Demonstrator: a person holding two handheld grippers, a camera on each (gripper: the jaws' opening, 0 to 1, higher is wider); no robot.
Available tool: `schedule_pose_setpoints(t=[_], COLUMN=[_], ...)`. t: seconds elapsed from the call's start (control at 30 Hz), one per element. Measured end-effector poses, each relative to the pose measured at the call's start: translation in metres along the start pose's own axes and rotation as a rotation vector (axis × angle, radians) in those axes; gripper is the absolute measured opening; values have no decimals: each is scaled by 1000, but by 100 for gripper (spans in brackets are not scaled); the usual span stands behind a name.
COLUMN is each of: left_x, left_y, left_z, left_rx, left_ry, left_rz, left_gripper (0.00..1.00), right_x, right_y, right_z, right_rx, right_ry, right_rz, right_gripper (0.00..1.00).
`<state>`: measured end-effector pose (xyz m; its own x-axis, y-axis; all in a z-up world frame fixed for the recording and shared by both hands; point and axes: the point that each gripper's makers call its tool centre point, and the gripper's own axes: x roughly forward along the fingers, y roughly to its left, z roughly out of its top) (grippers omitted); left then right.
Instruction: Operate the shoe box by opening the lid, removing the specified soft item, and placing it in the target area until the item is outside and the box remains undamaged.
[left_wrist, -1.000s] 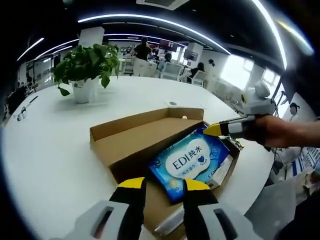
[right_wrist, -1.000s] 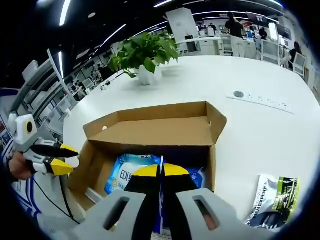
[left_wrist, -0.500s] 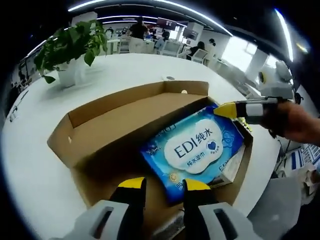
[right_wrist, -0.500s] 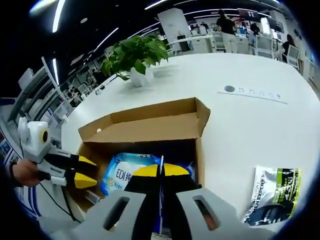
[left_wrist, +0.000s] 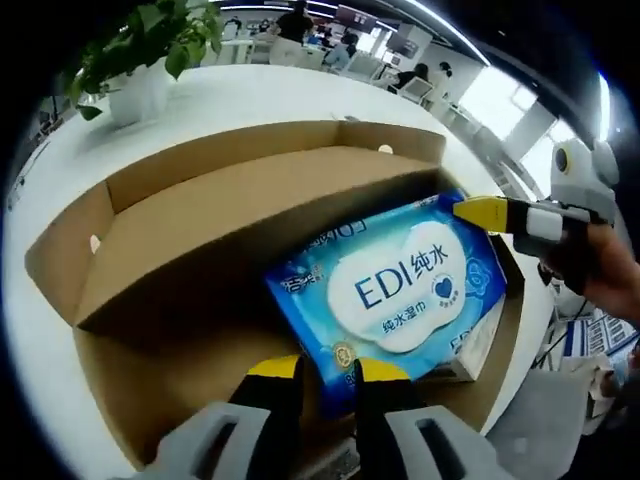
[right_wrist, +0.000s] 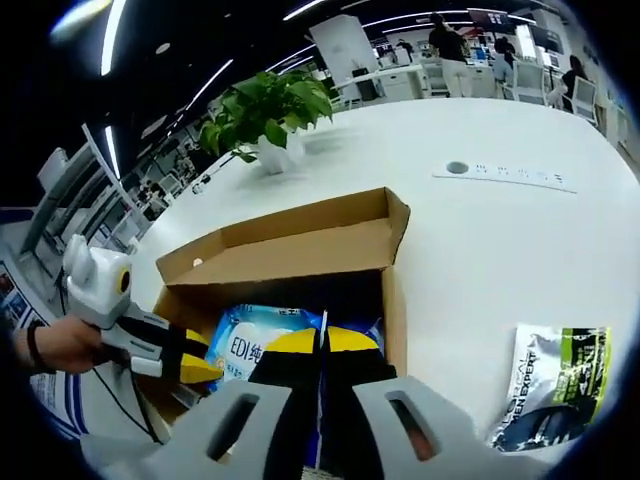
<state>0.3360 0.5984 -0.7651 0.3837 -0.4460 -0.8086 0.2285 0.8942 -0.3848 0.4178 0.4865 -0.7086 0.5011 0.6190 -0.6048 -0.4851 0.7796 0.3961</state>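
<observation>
At the bottom of the left gripper view, the left tool (left_wrist: 325, 368) is seen with a narrow gap between its yellow tips, held just over the near edge of the blue wipes pack (left_wrist: 390, 288), nothing gripped. The pack lies inside the open shoe box (left_wrist: 150, 250) at frame centre. At the bottom of the right gripper view, the right tool (right_wrist: 322, 342) is shut on the pack's edge. A green-and-black pouch (right_wrist: 550, 400) lies lower right on the white desk (right_wrist: 500, 250); a potted plant (right_wrist: 268, 115) stands upper left.
</observation>
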Motion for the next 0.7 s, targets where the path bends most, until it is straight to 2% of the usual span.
schedule_pose_setpoints(t=[0.03,0.1,0.17,0.27,0.33,0.53,0.7], left_x=[1,2,3,4,4,-8,-19], left_y=[4,3,4,3,4,1,-3], left_z=[0,0,1,2,2,4,10], left_rx=[13,20,6,5,-13,-41,-5], left_ry=[5,-2,-7,-11,-15,-40,-70], left_rz=[24,24,31,37,42,39,51], left_gripper=[15,10,6,3,2,1,1], right_x=[1,0,1,2,2,1,-4], right_y=[0,0,3,4,5,4,8], right_z=[0,1,2,-5,-7,-5,-2], right_rx=[8,15,52,14,-5,9,24], right_ry=[-3,-3,-7,28,29,25,8], right_rz=[8,23,68,82,76,73,76], right_gripper=[0,0,1,1,1,0,0])
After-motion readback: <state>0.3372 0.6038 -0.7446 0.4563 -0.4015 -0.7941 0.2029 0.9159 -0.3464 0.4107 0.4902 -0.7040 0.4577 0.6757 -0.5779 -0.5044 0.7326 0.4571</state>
